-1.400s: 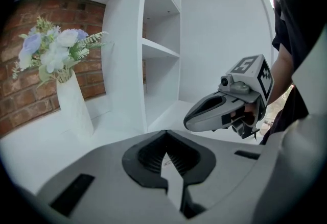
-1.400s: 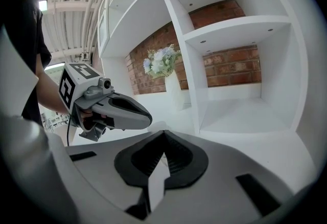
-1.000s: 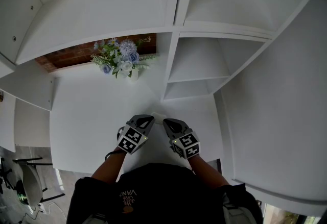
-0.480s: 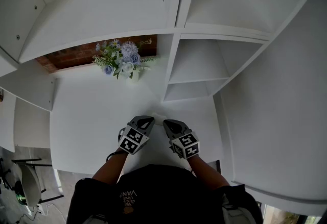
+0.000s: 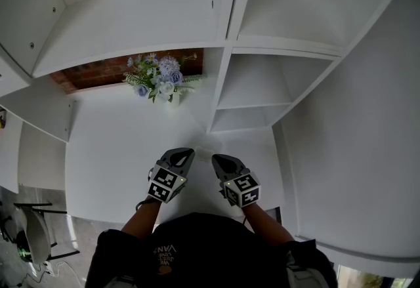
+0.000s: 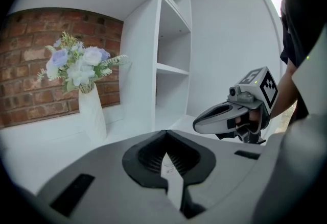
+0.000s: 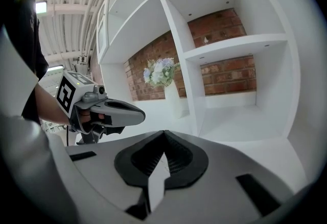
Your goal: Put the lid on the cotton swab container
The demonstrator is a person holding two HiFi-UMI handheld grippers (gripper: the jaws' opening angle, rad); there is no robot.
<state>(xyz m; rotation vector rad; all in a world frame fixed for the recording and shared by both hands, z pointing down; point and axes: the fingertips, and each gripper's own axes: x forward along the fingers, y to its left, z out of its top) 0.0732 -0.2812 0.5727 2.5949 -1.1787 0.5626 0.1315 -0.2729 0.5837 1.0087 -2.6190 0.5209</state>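
No cotton swab container or lid shows in any view. My left gripper (image 5: 186, 151) and right gripper (image 5: 215, 159) hover side by side over the near part of the white desk (image 5: 111, 149), their tips pointing away from me and a little towards each other. Both have their jaws shut with nothing between them. The left gripper view shows its own closed jaws (image 6: 164, 142) and the right gripper (image 6: 225, 116) off to the right. In the right gripper view the closed jaws (image 7: 163, 141) sit low in the picture, with the left gripper (image 7: 110, 110) at the left.
A white vase of blue and white flowers (image 5: 157, 81) stands at the back of the desk against a brick wall (image 5: 92, 73). A white shelf unit (image 5: 252, 93) rises at the right, its low compartments open. A chair (image 5: 33, 234) stands on the floor at lower left.
Both grippers stay shut and nearly in place. The left one has shifted slightly back towards me, and the head view has drifted a little.
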